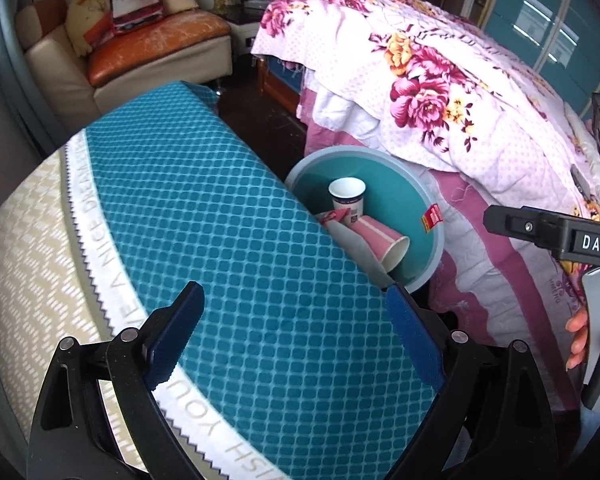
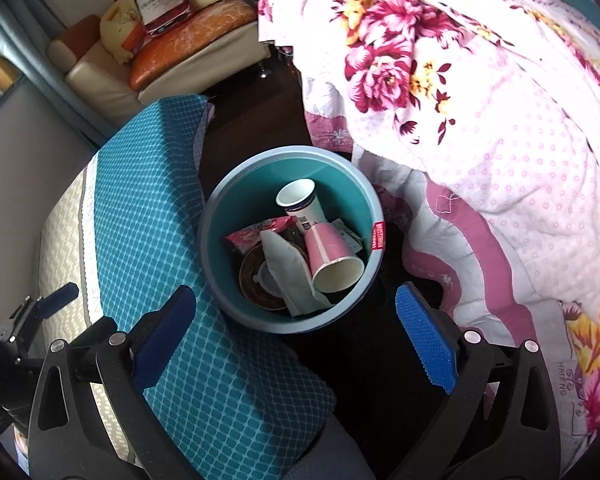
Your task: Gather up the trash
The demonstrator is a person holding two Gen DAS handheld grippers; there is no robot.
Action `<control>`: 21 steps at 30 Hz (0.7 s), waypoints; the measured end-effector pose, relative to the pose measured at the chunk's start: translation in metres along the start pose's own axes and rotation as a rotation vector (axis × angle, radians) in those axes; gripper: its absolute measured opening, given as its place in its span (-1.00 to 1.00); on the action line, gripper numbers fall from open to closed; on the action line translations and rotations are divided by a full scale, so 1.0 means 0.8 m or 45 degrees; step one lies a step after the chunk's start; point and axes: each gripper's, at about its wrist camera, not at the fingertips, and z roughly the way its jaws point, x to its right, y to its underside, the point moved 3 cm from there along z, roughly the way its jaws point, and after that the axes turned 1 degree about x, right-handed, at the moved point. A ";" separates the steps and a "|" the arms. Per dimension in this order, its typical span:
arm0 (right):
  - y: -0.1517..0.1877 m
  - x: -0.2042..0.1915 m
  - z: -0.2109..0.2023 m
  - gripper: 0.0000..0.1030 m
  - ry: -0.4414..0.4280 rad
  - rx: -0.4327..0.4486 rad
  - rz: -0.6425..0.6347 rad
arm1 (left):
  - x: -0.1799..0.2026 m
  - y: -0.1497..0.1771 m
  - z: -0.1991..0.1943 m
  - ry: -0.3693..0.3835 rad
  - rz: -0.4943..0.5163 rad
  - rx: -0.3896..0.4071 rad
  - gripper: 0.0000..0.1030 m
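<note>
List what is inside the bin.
The bin holds a white cup, a pink cup, a pink wrapper, a grey packet and a brown dish. Whatever lies beneath them is covered.

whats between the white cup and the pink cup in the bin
Nothing: in the right wrist view the white cup touches the pink cup inside the bin.

left gripper (image 1: 294, 334): jaws spread wide, nothing between the blue pads, angled steeply down | right gripper (image 2: 294, 336): jaws spread wide, empty, angled steeply down | hand (image 1: 580, 340): fingers wrapped on the right gripper's handle
</note>
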 end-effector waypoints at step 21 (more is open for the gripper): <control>0.038 -0.071 -0.056 0.87 0.088 0.113 -0.226 | -0.063 0.052 -0.055 -0.066 -0.190 0.039 0.92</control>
